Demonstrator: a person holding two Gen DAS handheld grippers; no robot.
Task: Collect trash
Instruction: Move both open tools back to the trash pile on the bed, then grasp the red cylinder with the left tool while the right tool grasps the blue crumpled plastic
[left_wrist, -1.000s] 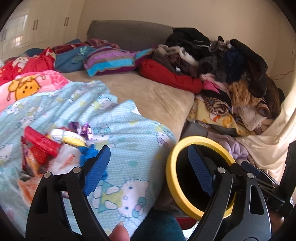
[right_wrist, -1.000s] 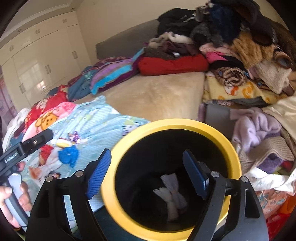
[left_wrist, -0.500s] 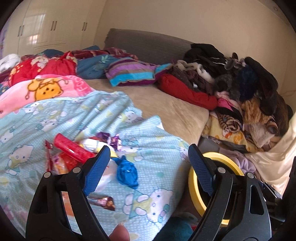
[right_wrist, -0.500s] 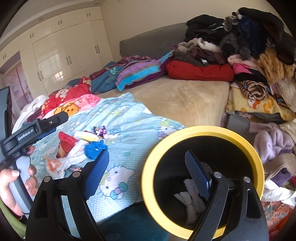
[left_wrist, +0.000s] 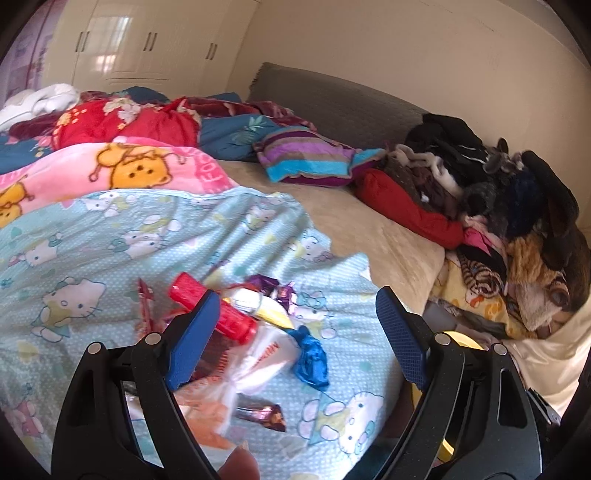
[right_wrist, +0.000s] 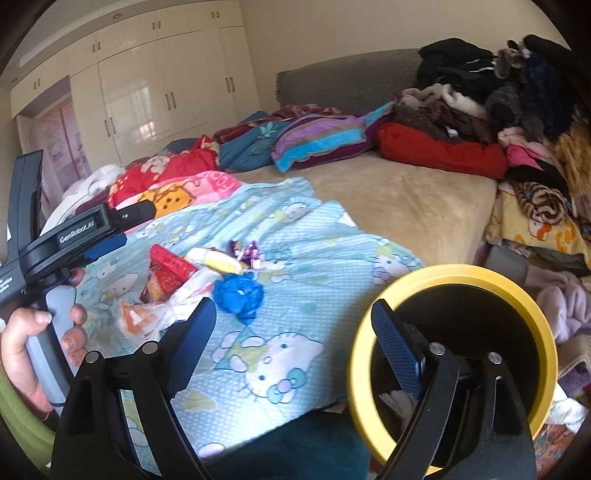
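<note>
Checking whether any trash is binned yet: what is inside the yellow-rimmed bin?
Inside the yellow-rimmed bin, crumpled white paper lies at the dark bottom. The right gripper, open and empty, has one finger across the opening, hiding part of the inside.

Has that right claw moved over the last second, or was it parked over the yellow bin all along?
Yes. The right claw swung left: the yellow-rimmed bin now sits at its right finger, no longer centred.
</note>
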